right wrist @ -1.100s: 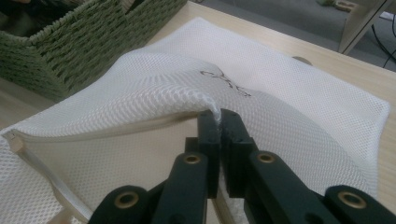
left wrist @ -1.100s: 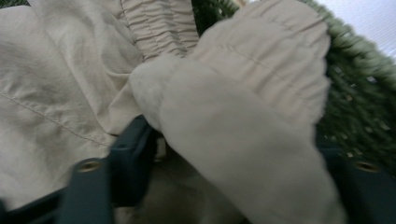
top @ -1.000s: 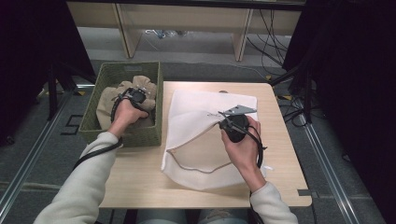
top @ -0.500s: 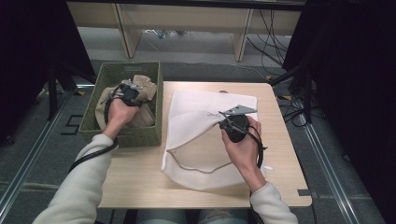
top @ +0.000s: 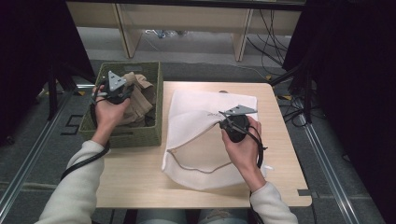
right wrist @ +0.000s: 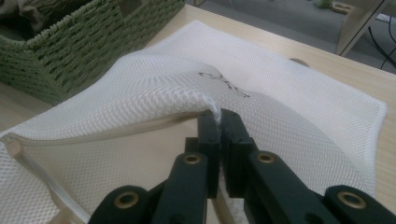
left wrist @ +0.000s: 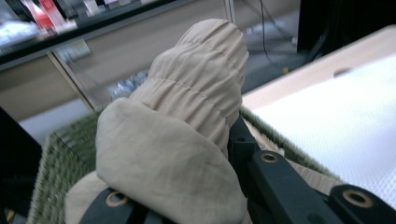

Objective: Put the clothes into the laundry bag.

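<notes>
Over the green woven basket, left gripper has just been closing and now grasps a beige garment, lifted above the rest inside. Beside the basket, right gripper pinches the upper edge of the white mesh bag, holding its mouth raised off the table.

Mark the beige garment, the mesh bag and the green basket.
beige garment (left wrist: 187, 107): left gripper view, gathered ribbed part.
mesh bag (top: 196, 112): high view, upper flat panel.
green basket (top: 135, 139): high view, near woven wall.
</notes>
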The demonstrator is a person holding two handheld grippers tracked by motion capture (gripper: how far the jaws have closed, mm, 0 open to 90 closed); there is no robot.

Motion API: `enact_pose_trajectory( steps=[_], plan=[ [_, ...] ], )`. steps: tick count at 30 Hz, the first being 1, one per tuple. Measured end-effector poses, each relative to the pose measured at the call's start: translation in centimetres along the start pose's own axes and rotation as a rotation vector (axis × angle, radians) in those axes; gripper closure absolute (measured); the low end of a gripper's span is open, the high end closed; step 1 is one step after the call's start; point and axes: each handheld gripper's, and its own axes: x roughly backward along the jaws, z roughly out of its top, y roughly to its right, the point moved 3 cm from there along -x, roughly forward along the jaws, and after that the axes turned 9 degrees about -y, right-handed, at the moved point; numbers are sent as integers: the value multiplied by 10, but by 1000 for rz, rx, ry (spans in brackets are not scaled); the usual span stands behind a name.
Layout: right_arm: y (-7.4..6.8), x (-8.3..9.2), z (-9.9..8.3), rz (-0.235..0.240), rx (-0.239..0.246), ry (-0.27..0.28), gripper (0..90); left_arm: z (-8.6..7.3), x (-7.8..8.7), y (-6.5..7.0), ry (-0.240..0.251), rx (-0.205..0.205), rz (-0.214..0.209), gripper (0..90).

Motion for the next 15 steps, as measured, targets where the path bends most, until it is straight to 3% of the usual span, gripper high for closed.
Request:
enact_pose_trajectory(
  steps=[4, 9, 10, 11, 15],
  plan=[
    [3, 0, 0, -5, 31, 3, 887, 3, 14, -1, 94, 23, -23, 842],
    [3, 2, 0, -2, 16, 11, 887, 6, 35, -4, 206, 30, -24, 843],
    [5, 1, 1, -7, 41, 27, 887, 7, 38, -4, 218, 28, -23, 843],
    [4, 2, 1, -9, 14, 26, 887, 8, 44, -5, 245, 27, -25, 843],
    [3, 0, 0, 2, 5, 44, 887, 13, 61, -4, 301, 31, -31, 843]
  ],
)
